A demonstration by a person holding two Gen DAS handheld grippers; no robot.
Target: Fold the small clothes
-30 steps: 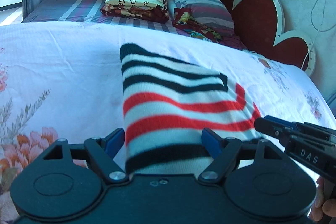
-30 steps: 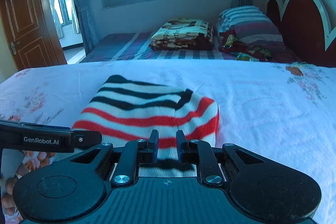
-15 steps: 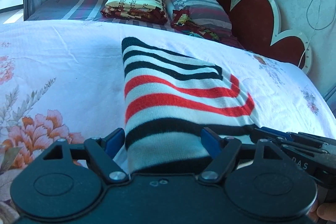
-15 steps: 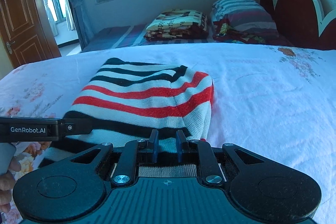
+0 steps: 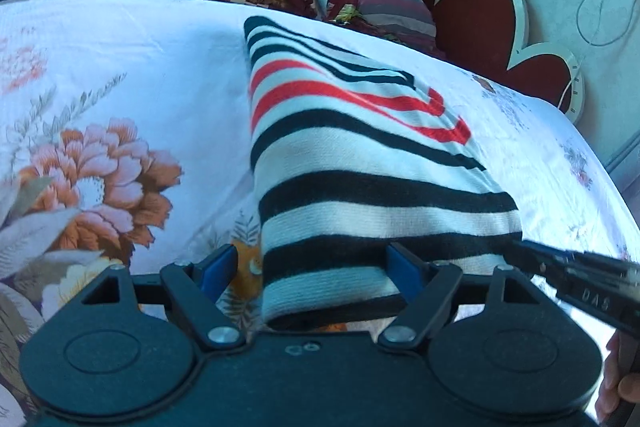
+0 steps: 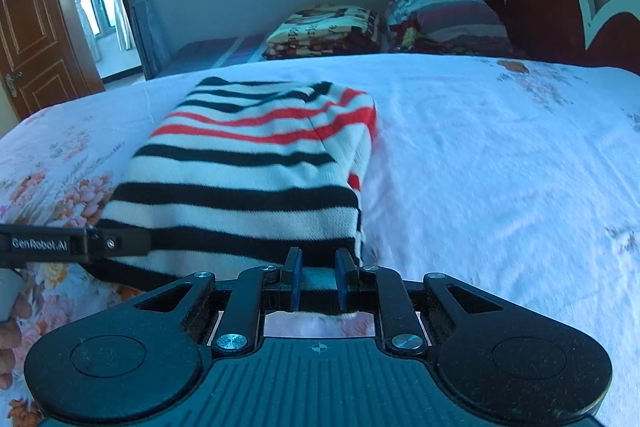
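Right claw [image 6: 317,281] pinching striped garment's [image 6: 248,171] near hem; left claw [image 5: 310,267] gaping wide, straddling same hem, gripping nothing. Lying on floral bed [image 6: 500,155]; pillows [image 6: 444,11] beyond.

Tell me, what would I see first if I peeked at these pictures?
A striped knitted garment with black and red bands lies down the middle of the flowery bedsheet. The right gripper pinches its near edge, and the left gripper is open around that edge. Behind stands a red scalloped headboard.
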